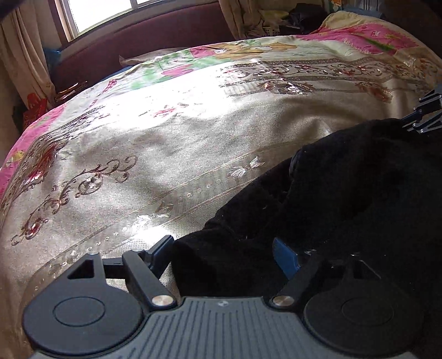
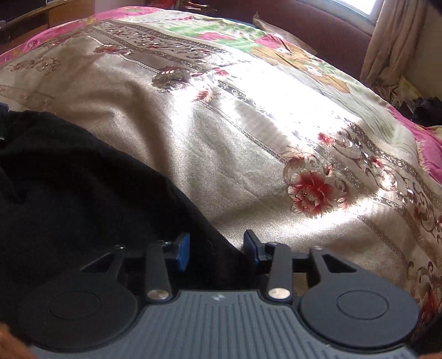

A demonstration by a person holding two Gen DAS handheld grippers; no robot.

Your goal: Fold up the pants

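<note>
Black pants (image 1: 345, 198), soft matte fabric, lying bunched and creased on the bed, not yet folded flat. Occupying the lower right of the left wrist view, with a rounded fold bulging up near the centre and one edge trailing toward the lower middle. Filling the lower left of the right wrist view (image 2: 83, 187), edge running diagonally down toward the bottom centre.

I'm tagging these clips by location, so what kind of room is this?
Most likely a bedroom: the black pants lie on a bed with a floral bedspread, backed by a dark red headboard, with a curtained window behind.
</note>
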